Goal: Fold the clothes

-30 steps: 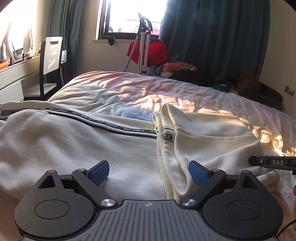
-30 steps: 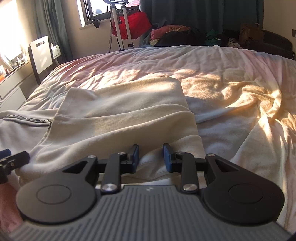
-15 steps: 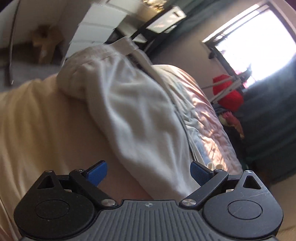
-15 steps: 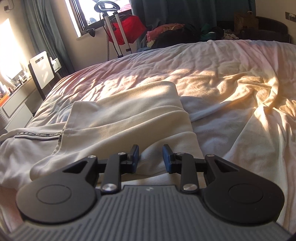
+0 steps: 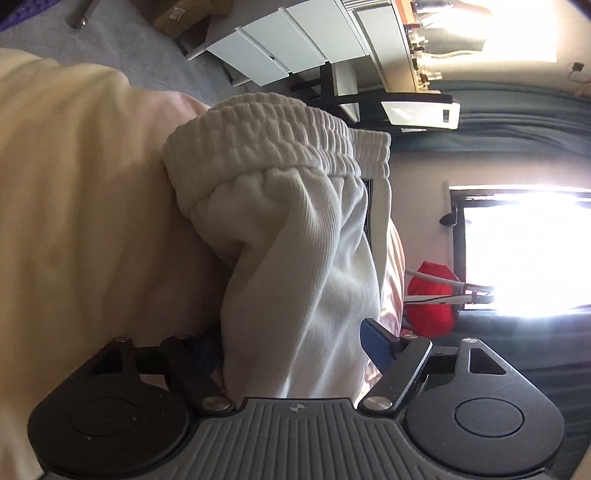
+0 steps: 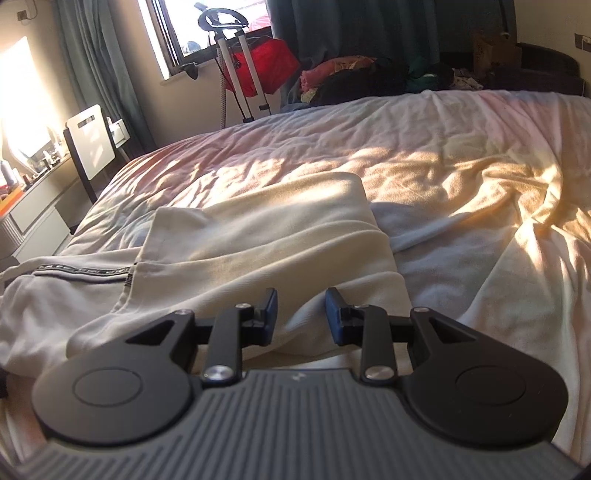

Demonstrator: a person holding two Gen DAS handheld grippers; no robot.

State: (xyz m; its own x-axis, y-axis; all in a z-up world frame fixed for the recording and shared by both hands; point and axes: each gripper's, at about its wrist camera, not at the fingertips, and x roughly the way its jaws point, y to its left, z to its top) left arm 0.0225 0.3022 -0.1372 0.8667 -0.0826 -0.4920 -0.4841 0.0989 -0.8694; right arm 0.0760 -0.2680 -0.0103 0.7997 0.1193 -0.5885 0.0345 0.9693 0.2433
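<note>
A rumpled pale sheet (image 6: 461, 155) covers the bed, streaked with sunlight. Beyond it a red bag (image 6: 266, 66) hangs on a metal stand (image 6: 236, 62) below the bright window (image 6: 207, 22). Dark teal curtains (image 6: 354, 26) flank it. A clothes pile (image 6: 369, 77) lies by the far edge. A white-backed chair (image 6: 92, 144) stands at a white tabletop (image 6: 33, 199) with drawers (image 5: 288, 48).

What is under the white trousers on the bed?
Under the white trousers only the rumpled bedsheet shows around them. Anything beneath the cloth itself is covered and cannot be seen.
</note>
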